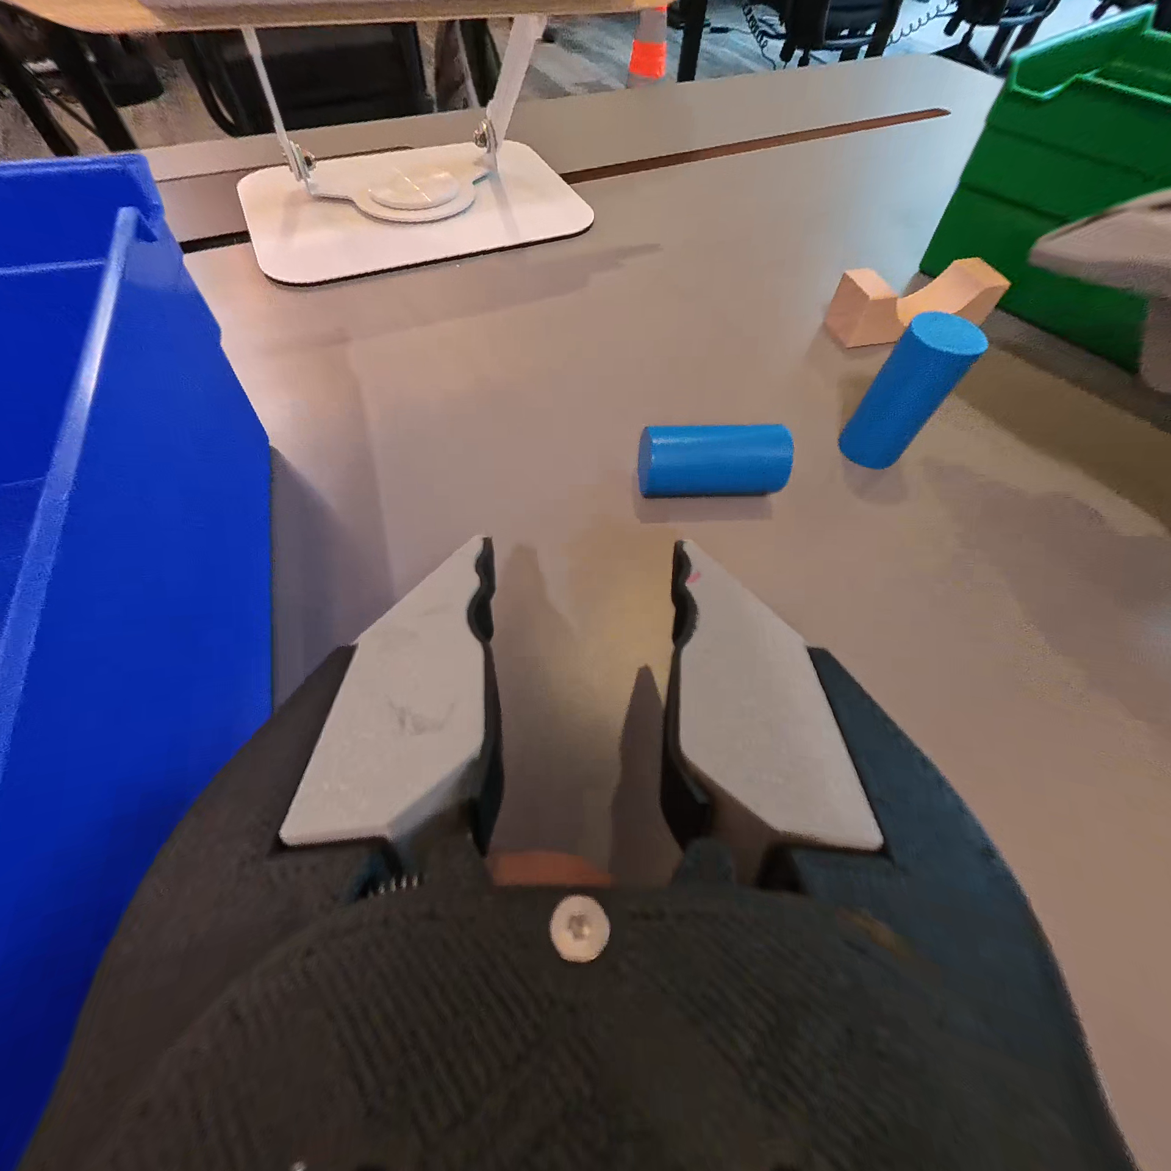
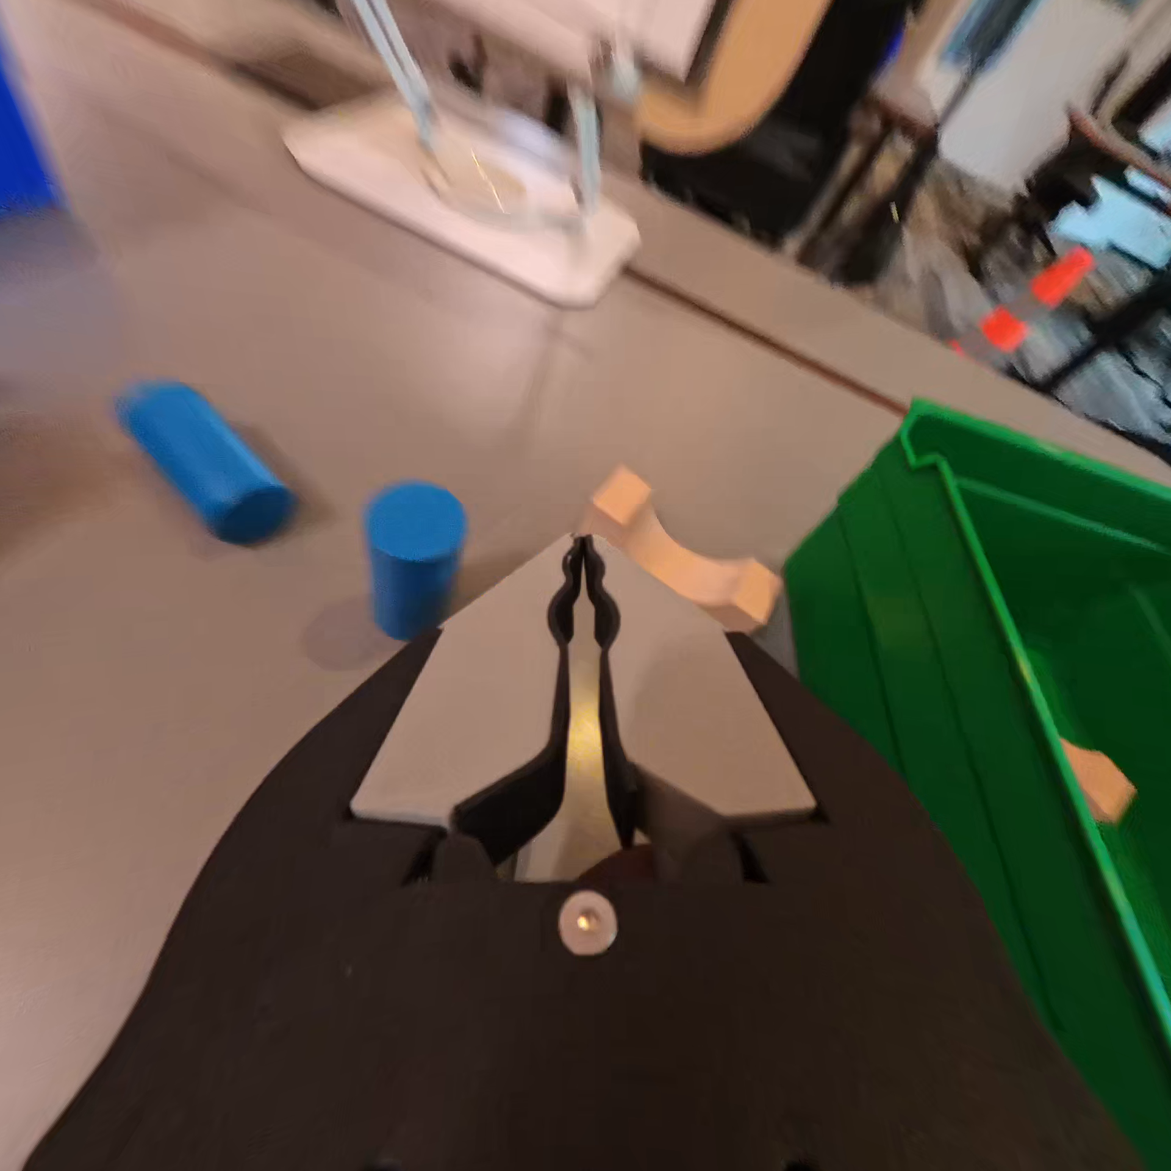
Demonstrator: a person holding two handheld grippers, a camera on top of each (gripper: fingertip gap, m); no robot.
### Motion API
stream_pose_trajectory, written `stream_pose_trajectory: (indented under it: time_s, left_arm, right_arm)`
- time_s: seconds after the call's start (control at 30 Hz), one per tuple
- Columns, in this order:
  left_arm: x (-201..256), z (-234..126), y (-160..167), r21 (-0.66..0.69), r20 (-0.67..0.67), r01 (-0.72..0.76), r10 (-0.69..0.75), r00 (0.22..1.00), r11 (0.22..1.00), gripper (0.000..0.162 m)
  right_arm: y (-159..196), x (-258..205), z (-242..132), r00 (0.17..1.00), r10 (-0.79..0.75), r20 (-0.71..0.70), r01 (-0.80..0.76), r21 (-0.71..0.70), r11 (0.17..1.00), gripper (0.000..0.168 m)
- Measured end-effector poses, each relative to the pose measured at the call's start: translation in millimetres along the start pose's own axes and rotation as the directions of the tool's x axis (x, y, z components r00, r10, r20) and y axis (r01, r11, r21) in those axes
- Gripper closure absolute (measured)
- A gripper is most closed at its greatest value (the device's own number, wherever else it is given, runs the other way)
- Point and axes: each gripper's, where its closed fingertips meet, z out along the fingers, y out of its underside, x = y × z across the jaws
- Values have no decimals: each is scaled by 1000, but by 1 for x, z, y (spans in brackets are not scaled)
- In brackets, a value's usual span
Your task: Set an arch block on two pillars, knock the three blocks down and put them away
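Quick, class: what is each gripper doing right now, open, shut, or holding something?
Left gripper: open, holding nothing.
Right gripper: shut, holding nothing.

An office or lab workspace: a grey counter (image 1: 633,329) carries a white stand base (image 1: 412,209) and plastic storage bins, one blue (image 1: 114,443), one green (image 1: 1064,190); beyond it stand dark desk legs, black office chairs (image 1: 843,25), cables, and an orange traffic cone (image 1: 647,54) on the floor
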Motion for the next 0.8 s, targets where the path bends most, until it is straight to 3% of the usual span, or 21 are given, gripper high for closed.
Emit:
stream_pose_trajectory:
  time_s: [0.07,0.13,0.17,0.23,0.3,0.37,0.43,0.57,0.63,0.67,0.8]
  left_arm:
    - [0,1,1,-5,3,-5,5,1000,1000,108]
    - [0,2,1,-12,14,-20,20,1000,1000,108]
    - [0,1,1,-9,19,-23,23,1000,1000,108]
    - [0,-1,1,-7,15,-16,16,1000,1000,108]
    - [-1,-2,6,-27,4,-11,11,1000,1000,107]
    - [-3,-5,8,-38,0,-11,11,1000,999,105]
    - [-3,-7,13,-61,-7,-18,18,1000,998,105]
    - [-3,-9,21,-102,4,-29,30,1000,994,102]
    - [-4,-11,23,-109,16,-26,27,999,994,99]
    - [-2,-12,24,-114,14,-17,19,1000,993,98]
    - [8,-16,27,-116,0,6,-6,1000,993,90]
  right_arm:
    - [18,-6,18,998,-66,-3,66,-102,993,168]
    - [3,-56,17,973,-67,221,69,-1,998,168]
    - [-10,-67,9,965,-74,252,58,69,996,168]
    - [-23,-61,1,979,-116,166,96,120,988,168]
    - [-22,-71,2,964,-158,214,141,93,986,167]
    - [-22,-97,1,903,-207,376,187,90,978,141]
    - [-27,-111,8,864,-203,460,198,60,978,133]
    - [-28,-142,51,833,33,553,90,-195,977,100]
    - [-18,-168,62,796,94,598,115,-302,946,101]
    - [-18,-166,65,819,34,572,159,-284,946,138]
    - [-32,-139,45,881,-97,463,221,-221,950,139]
